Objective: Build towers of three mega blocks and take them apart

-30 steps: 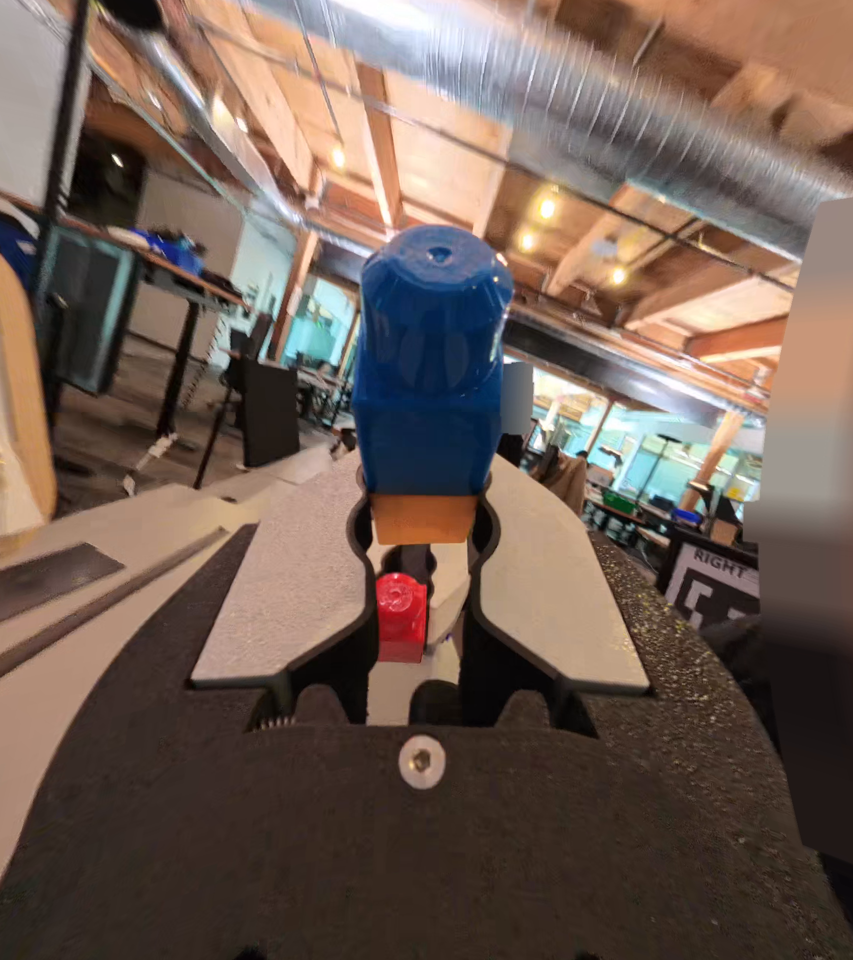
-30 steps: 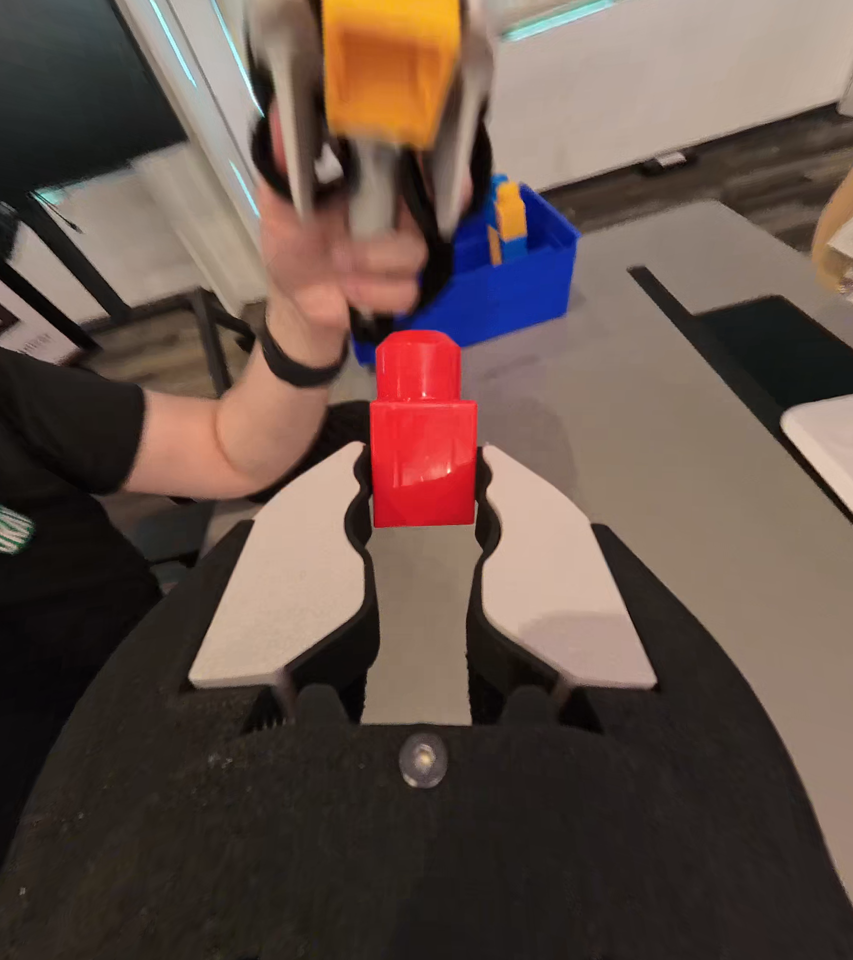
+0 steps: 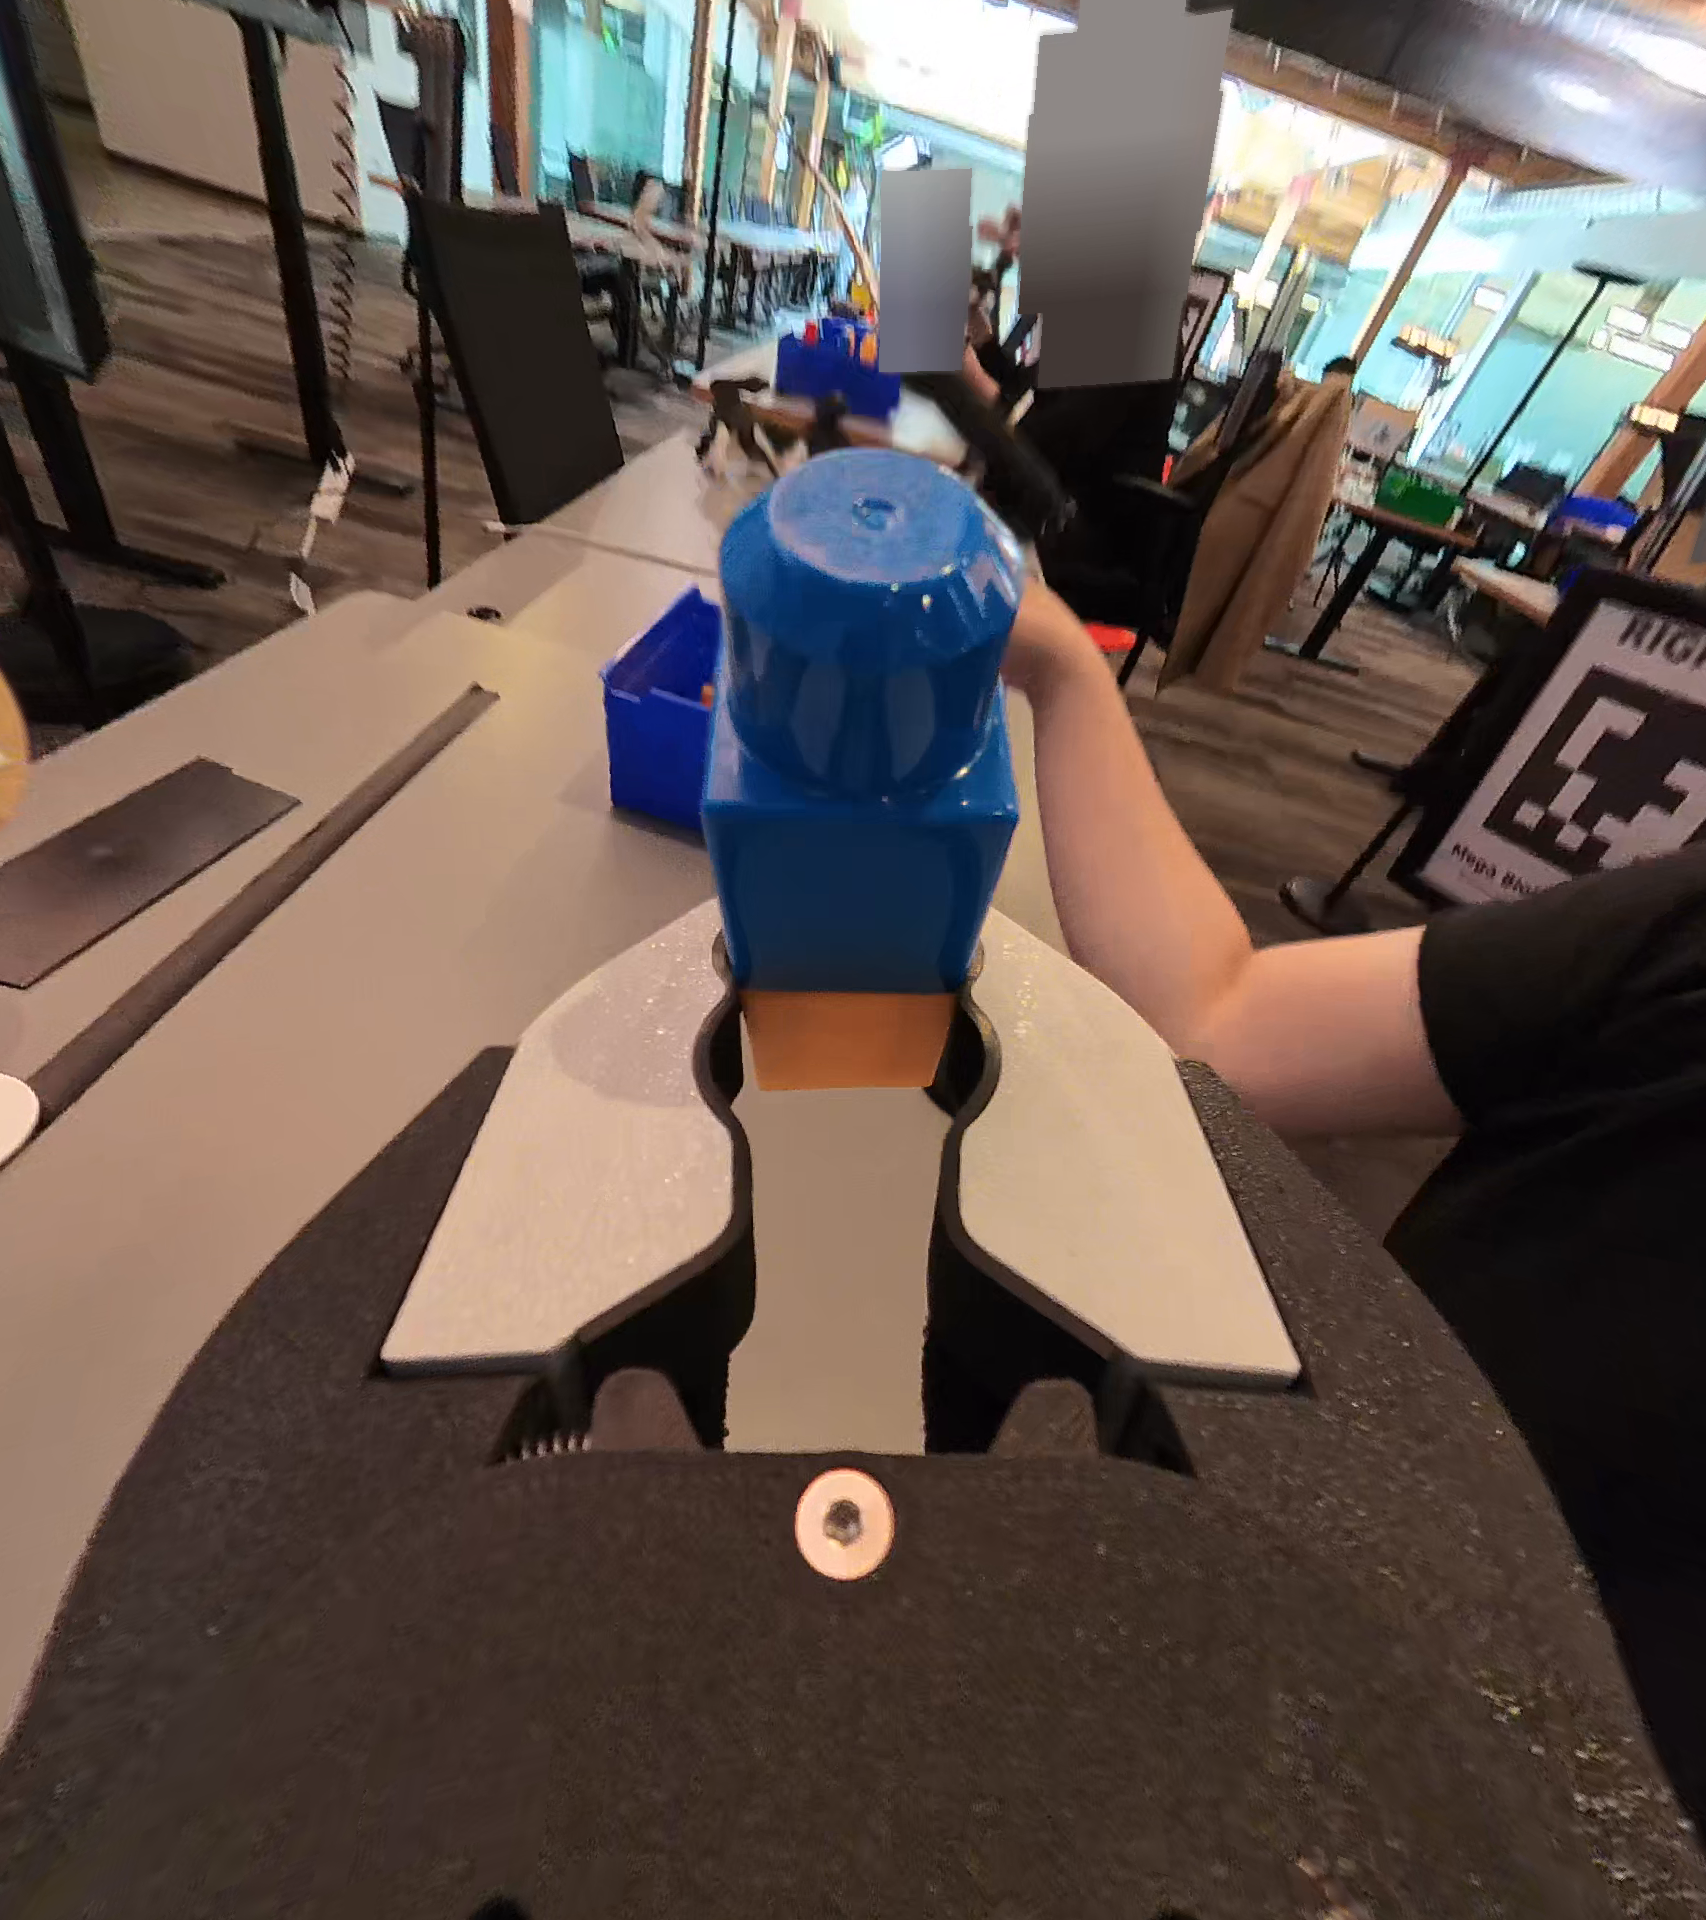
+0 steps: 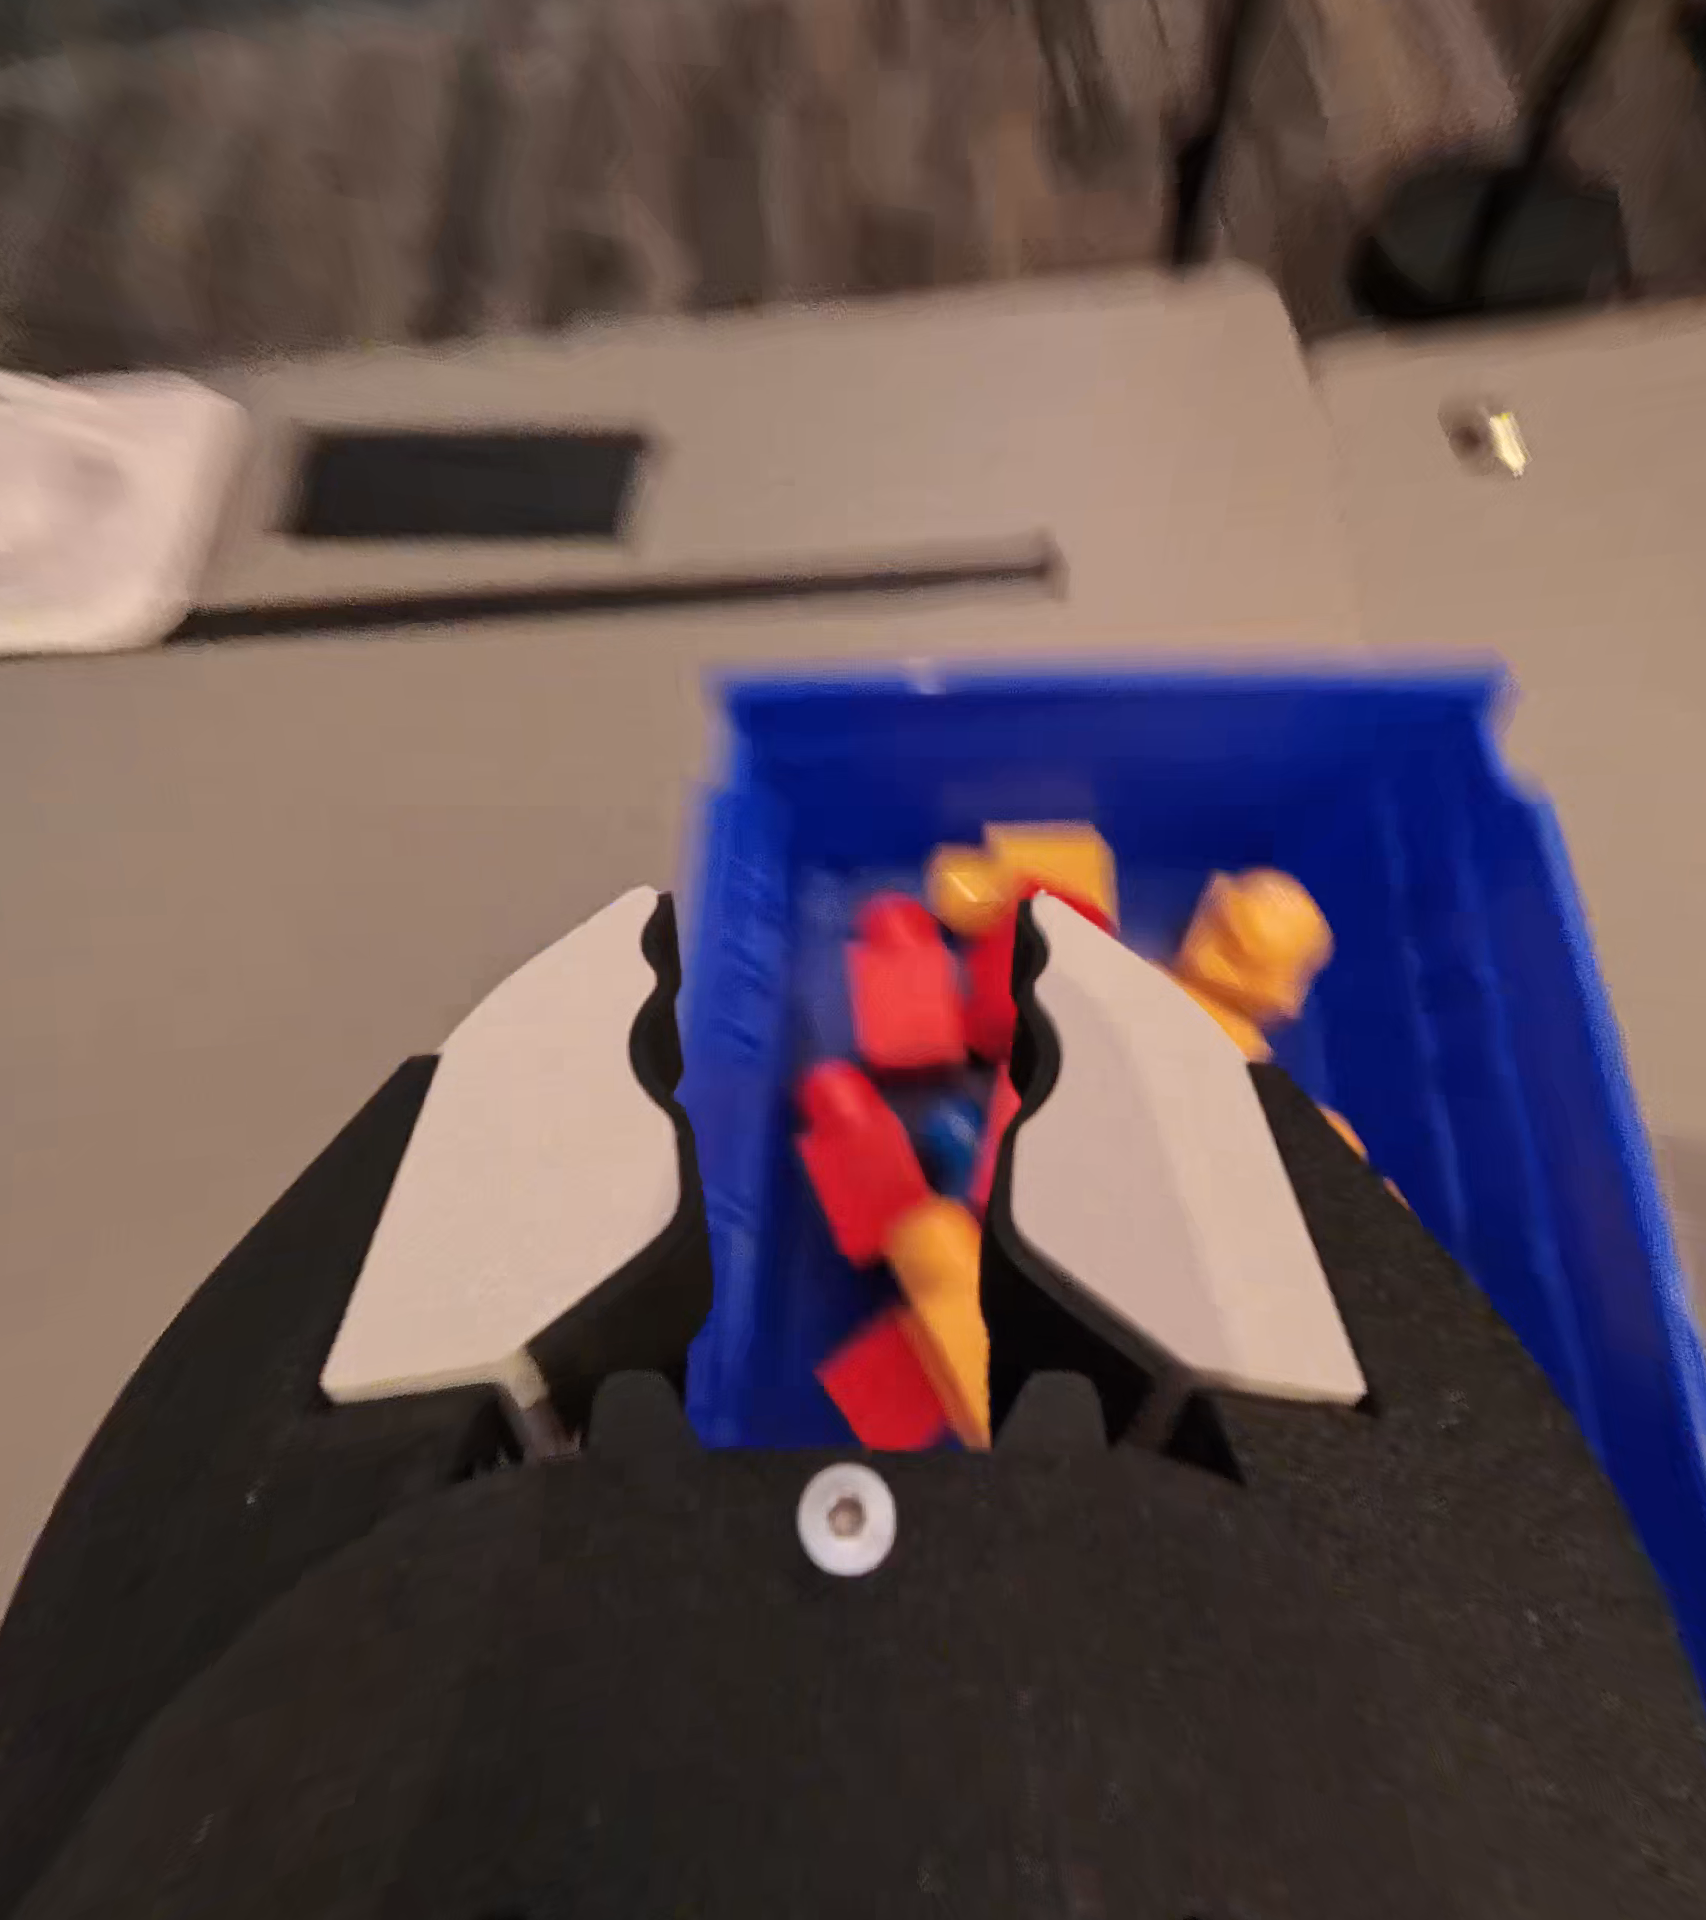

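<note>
My left gripper [image 3: 847,997] is shut on a two-block stack: a blue block [image 3: 859,748] sits on top of an orange block [image 3: 844,1039], and the jaws pinch the orange one. The stack is held above the grey table [image 3: 309,1039]. My right gripper [image 4: 844,935] is open and empty, hovering over a blue bin [image 4: 1451,883] that holds several red blocks [image 4: 901,987] and orange blocks [image 4: 1244,945]. The right wrist view is motion-blurred. The bin also shows in the left wrist view [image 3: 657,717], behind the blue block, with the person's arm [image 3: 1140,883] reaching toward it.
A black mat [image 3: 90,873] and a dark groove [image 3: 257,894] lie on the table to the left. A white object [image 4: 28,520] sits at the table's left. A sign board with a black-and-white marker [image 3: 1659,779] stands at the right. Chairs and desks fill the background.
My right gripper has let go of the red block and swung over the blue bin, now open. My left gripper has tilted down toward the table, still holding the blue-and-orange stack.
</note>
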